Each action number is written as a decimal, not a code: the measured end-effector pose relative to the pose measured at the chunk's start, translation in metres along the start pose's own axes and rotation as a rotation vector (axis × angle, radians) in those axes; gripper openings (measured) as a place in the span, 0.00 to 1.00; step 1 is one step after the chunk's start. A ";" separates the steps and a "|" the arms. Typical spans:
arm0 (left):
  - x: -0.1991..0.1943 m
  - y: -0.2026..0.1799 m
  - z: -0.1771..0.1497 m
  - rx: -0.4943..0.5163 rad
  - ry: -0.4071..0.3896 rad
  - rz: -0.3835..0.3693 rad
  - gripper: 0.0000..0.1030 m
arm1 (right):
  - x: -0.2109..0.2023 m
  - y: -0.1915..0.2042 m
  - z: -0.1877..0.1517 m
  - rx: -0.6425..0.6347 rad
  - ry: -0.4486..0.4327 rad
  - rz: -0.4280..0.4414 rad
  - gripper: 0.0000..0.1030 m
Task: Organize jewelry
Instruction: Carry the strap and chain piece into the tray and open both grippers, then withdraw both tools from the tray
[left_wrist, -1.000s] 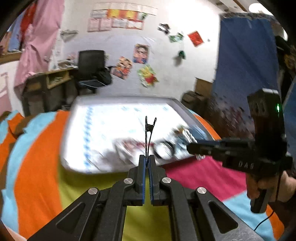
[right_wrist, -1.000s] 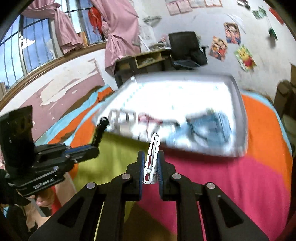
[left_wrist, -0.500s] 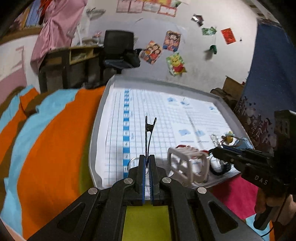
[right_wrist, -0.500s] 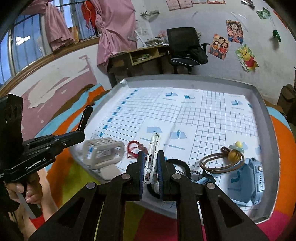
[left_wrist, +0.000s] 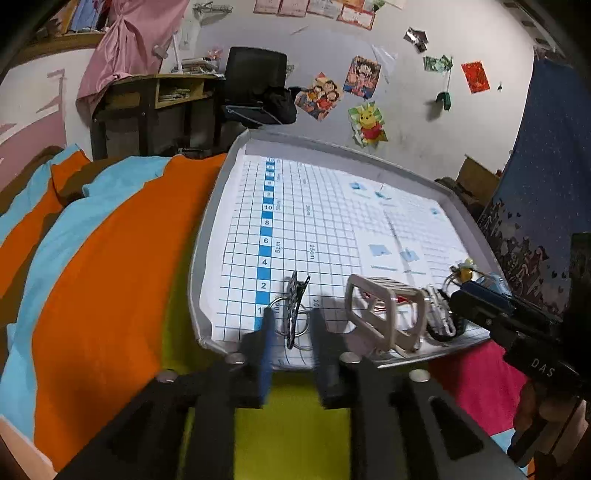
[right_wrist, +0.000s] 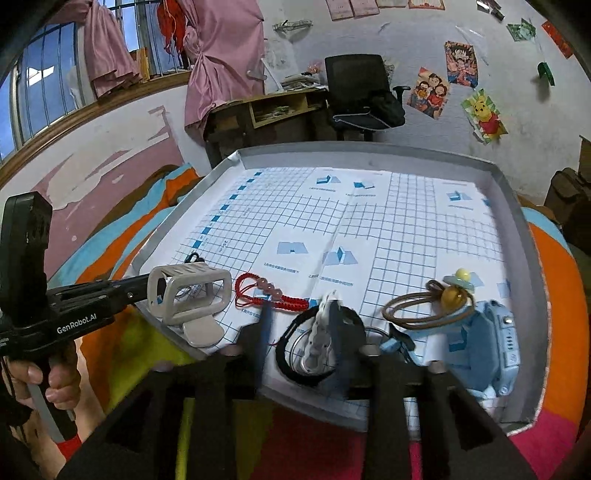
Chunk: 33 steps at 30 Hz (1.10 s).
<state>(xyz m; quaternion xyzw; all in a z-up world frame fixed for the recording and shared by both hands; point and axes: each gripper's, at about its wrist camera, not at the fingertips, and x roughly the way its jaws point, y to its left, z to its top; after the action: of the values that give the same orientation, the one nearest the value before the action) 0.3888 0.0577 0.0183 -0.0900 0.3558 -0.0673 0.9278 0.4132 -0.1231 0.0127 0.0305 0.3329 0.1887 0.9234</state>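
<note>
- Mid drop-off here, I reckon: both tools are over the near edge of the grey tray (left_wrist: 207, 236) on the bed, and both are letting go of a piece.
- My left tool (left_wrist: 290, 332) has its jaws opening. The black hair clip (left_wrist: 295, 306) stands between them, leaning, with neither pad pressing on it, right over a thin wire ring (left_wrist: 295, 328) on the grid paper.
- My right tool (right_wrist: 301, 332) is opening too. The white chain-link clip (right_wrist: 319, 339) sits between the jaws, against the right-side pad, over a black band (right_wrist: 291, 354). Can't say if it's fully free yet.
- Next move, as I see it: let both pieces settle, then back straight out without dragging them along.
- Stuff crowding the spot: the white plastic holder (right_wrist: 188, 295) just beside the left tool, the red cord bracelet (right_wrist: 273, 297), brown hair ties with a yellow bead (right_wrist: 428, 310), and a blue watch (right_wrist: 491, 339).
- Biggest worry is the holder and the tray wall, both close to where I'd pull back. The far half of the tray has nothing on it.
</note>
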 end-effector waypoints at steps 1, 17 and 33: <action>-0.006 -0.001 -0.001 -0.004 -0.016 0.003 0.37 | -0.002 -0.001 0.000 0.000 -0.006 -0.005 0.33; -0.147 -0.037 -0.077 0.048 -0.352 0.043 1.00 | -0.154 0.019 -0.060 0.021 -0.304 -0.121 0.79; -0.209 -0.047 -0.144 0.064 -0.403 0.049 1.00 | -0.265 0.046 -0.145 0.016 -0.440 -0.229 0.99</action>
<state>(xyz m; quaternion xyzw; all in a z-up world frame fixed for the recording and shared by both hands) 0.1351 0.0337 0.0585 -0.0635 0.1625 -0.0366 0.9840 0.1200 -0.1881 0.0684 0.0402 0.1267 0.0688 0.9887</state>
